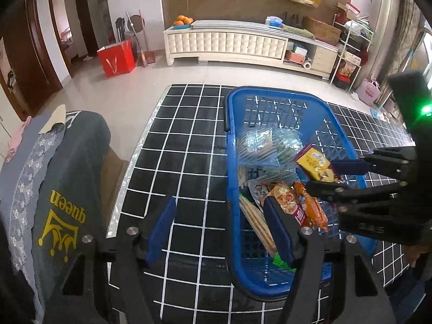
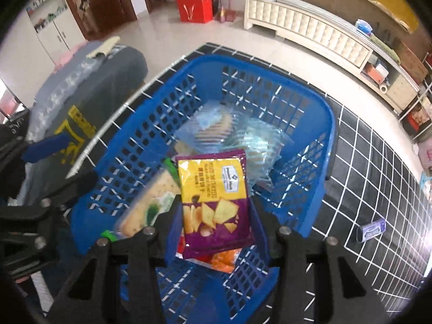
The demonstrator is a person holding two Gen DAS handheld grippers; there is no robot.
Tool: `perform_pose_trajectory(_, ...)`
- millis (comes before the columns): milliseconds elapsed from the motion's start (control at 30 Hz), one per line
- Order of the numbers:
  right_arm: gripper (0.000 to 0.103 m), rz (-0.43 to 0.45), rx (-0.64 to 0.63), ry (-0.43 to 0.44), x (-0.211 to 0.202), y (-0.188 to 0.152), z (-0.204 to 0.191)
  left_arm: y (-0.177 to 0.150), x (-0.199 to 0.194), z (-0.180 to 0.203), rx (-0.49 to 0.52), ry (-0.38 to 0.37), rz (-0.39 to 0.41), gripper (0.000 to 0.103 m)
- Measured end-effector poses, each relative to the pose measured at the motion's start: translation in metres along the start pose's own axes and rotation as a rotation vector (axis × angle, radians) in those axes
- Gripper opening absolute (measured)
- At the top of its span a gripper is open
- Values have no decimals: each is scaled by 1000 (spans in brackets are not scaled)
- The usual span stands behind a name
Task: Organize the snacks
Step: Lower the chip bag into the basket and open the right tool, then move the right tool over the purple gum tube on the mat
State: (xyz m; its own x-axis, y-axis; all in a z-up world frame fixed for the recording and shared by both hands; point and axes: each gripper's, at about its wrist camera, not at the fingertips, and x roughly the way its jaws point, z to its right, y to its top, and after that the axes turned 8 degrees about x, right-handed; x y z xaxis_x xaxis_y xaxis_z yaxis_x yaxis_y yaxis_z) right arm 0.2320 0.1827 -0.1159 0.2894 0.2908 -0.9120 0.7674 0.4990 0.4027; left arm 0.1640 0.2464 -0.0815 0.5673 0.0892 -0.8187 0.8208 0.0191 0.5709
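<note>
While the blue slotted plastic basket (image 2: 310, 113) sits on the black grid-patterned table (image 1: 183, 140), the right gripper (image 2: 213, 216) pinches a purple-and-yellow chip packet (image 2: 213, 189) above it. Drop-off's underway; next it likely releases. Left gripper (image 1: 218, 229) gapes empty nearby.

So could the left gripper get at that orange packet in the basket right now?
Probably yes. The left gripper is open and empty, straddling the blue basket wall, and the orange packet lies uncovered just ahead, though the right gripper hovers close above it.
</note>
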Motion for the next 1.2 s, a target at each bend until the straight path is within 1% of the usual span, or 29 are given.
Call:
perform_pose_trajectory(133, 53, 21, -25, -60, 2, 1, -2, 0, 2, 1, 9, 3, -1, 65)
perform_pose_trajectory(167, 58, 19, -19, -64, 2, 2, 0, 0, 1, 1, 5, 0, -1, 65)
perform_pose_trajectory(200, 69, 13, -15, -52, 2, 2, 1, 0, 1, 1, 1, -6, -2, 65)
perform_pose_trajectory(267, 81, 17, -3, -17, -4, -1, 6, 0, 0, 2, 1, -12, -1, 65)
perform_pose_trajectory(300, 84, 25, 1, -16, -6, -1, 7, 0, -3, 4, 5, -9, 2, 65)
perform_pose_trajectory(433, 86, 82, 47, 5, -32, -5, 20, 1, -12, 13, 32, -1, 16, 65)
perform_pose_trajectory(600, 87, 126, 77, 9, -61, -18, 39, 9, -32, 34, 74, 5, 47, 65)
perform_pose_trajectory(867, 87, 199, 162, -2, -102, -45, 92, 25, -54, 88, 173, -7, 78, 65)
perform_pose_trajectory(1033, 87, 218, 235, -21, -111, -60, 129, 38, -52, 124, 193, -53, 83, 65)
perform_pose_trajectory(1133, 87, 202, 272, -36, -110, -67, 151, 47, -46, 144, 191, -82, 88, 65)
perform_pose_trajectory(1200, 87, 203, 290, -44, -110, -72, 163, 53, -37, 162, 207, -105, 79, 65)
